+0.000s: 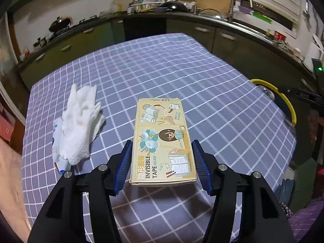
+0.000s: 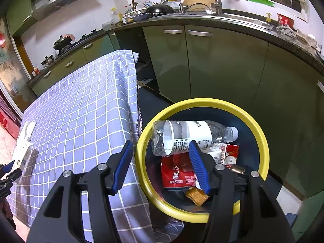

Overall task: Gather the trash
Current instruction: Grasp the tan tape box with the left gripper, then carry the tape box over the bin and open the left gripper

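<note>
I take the tape box [image 1: 162,141] as my landmark. It lies flat on the checked tablecloth [image 1: 182,70], and its long axis runs straight away from my left gripper [image 1: 161,162], in line with the fingers. The near end of the box sits between the two blue pads [image 1: 123,166], which flank its long sides. The jaws stand spread wider than the box; the left pad looks just beside the cardboard and the right pad a little apart, so I judge nothing is clamped yet. A squeeze across the short width is what the next move calls for, and the alignment looks good for it.

To the left of the box, near but not touching it, lies a crumpled white tissue [image 1: 79,125] on top of a small white packet [image 1: 57,139]. To the right of the box, off the table edge, stands the yellow-rimmed bin [image 1: 287,105].

My right gripper [image 2: 162,162] hovers over that bin [image 2: 202,103], jaws spread and empty. Inside I see a clear plastic bottle [image 2: 190,135] lying on its side, a red wrapper [image 2: 176,172] and other scraps. The right hand is well apart from the box, so the left is clearly the nearer one to take it, then carry it rightward to the bin.
</note>
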Tool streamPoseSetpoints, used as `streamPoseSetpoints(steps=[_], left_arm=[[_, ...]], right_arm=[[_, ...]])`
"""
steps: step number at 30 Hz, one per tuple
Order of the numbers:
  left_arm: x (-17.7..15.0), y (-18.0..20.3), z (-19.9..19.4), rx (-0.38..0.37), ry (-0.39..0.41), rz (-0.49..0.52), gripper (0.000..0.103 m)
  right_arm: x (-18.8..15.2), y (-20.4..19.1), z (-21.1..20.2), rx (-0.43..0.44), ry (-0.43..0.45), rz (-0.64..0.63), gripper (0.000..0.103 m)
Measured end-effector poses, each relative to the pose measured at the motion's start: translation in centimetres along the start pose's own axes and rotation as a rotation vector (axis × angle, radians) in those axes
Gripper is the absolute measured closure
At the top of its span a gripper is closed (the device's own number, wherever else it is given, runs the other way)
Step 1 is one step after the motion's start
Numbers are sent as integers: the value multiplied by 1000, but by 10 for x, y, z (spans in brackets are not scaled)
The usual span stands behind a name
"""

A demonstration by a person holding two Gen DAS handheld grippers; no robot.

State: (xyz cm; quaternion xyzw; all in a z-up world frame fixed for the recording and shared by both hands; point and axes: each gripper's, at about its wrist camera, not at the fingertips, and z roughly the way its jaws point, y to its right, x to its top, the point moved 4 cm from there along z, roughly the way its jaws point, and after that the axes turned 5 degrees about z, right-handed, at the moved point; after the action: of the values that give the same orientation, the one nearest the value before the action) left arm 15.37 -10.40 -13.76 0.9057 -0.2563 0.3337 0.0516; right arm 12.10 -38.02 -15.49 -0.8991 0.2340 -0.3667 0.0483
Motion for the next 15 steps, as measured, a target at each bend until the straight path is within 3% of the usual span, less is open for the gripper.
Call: streamPoseSetpoints(steps=[6,15], left_arm=[[11,25,-13,-36,33,37,45],[55,106,-6,-170,81,153,45]], right_arm=[[3,8,-6,3,14,12,48],[15,48,-32,-14,82,83,48]])
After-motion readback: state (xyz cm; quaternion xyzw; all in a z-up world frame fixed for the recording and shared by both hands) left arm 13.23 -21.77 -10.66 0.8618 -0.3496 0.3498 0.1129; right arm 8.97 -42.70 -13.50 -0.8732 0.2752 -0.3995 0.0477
